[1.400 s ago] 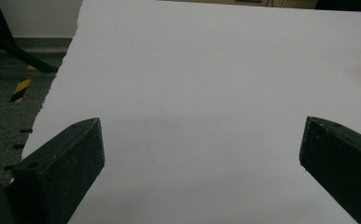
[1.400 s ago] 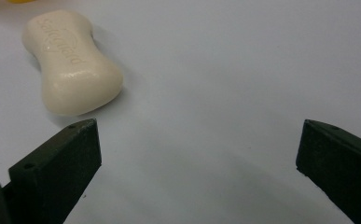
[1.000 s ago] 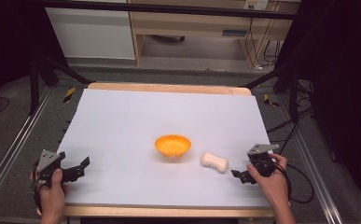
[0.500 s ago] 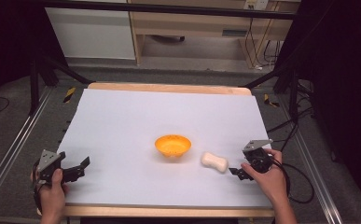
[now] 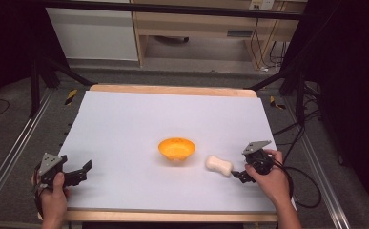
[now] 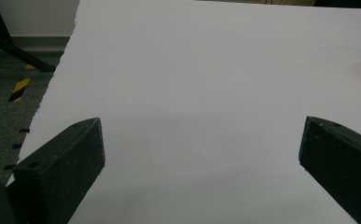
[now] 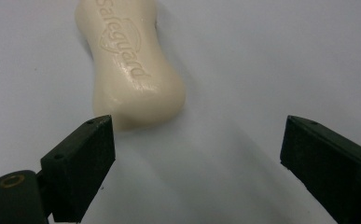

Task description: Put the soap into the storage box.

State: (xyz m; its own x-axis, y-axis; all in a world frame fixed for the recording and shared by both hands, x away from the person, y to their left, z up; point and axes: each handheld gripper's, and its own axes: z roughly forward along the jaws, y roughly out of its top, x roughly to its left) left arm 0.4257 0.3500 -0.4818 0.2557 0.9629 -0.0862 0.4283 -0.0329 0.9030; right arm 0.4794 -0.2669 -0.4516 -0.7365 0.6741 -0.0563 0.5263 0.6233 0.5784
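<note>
Left gripper rests at the near left edge of the table, jaws wide apart and holding nothing, as if waiting. Next comes the orange bowl in the middle; it looks empty. Soap lies just beside it. Right gripper points at the soap with jaws spread, likely ready to grab it.

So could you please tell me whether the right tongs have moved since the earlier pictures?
Yes. In the high view the right tongs have moved left toward the soap bar, which has stayed beside the orange bowl.
</note>
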